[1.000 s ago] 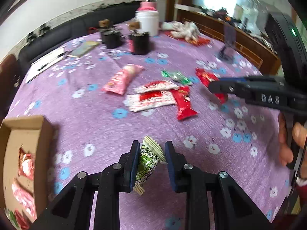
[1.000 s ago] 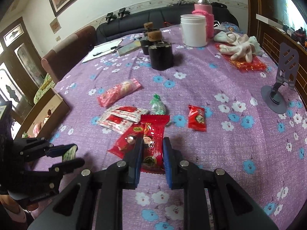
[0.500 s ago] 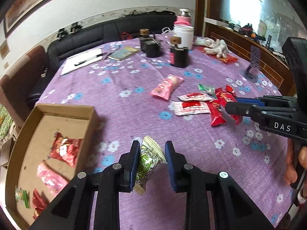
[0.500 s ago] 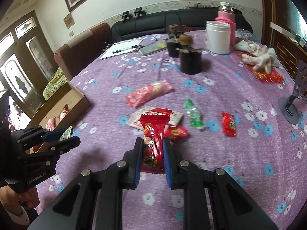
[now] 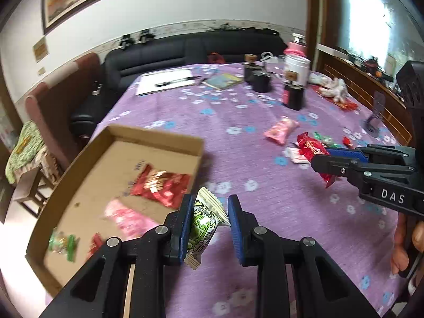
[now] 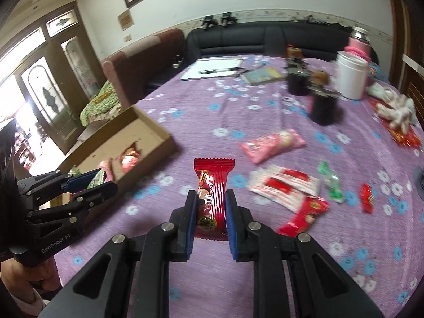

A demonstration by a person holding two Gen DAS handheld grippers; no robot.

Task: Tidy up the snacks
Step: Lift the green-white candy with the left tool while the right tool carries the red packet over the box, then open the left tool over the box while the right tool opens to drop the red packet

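Note:
My left gripper (image 5: 210,202) is shut on a green-and-white snack packet (image 5: 204,222), held above the purple cloth just right of the cardboard box (image 5: 156,135). The box holds a red packet (image 5: 159,185), a pink one (image 5: 127,217) and a green one (image 5: 63,243). My right gripper (image 6: 211,196) is shut on an upright red snack packet (image 6: 213,175), off the table, right of the box (image 6: 156,129). The left gripper (image 6: 106,180) shows at the box's near corner. Loose on the cloth lie a pink packet (image 6: 273,143), white-and-red packets (image 6: 283,185) and a green candy (image 6: 330,180).
Black jars (image 6: 322,106), a white tub (image 6: 349,76), gloves (image 6: 394,108) and a notepad with a pen (image 6: 212,70) stand at the far side. A phone stand (image 5: 375,116) is at the right edge. A sofa and a chair ring the table.
Both grippers have swung left toward the cardboard box, each carrying its packet. The box now fills far more of both views, and the loose snacks have slid to the right.

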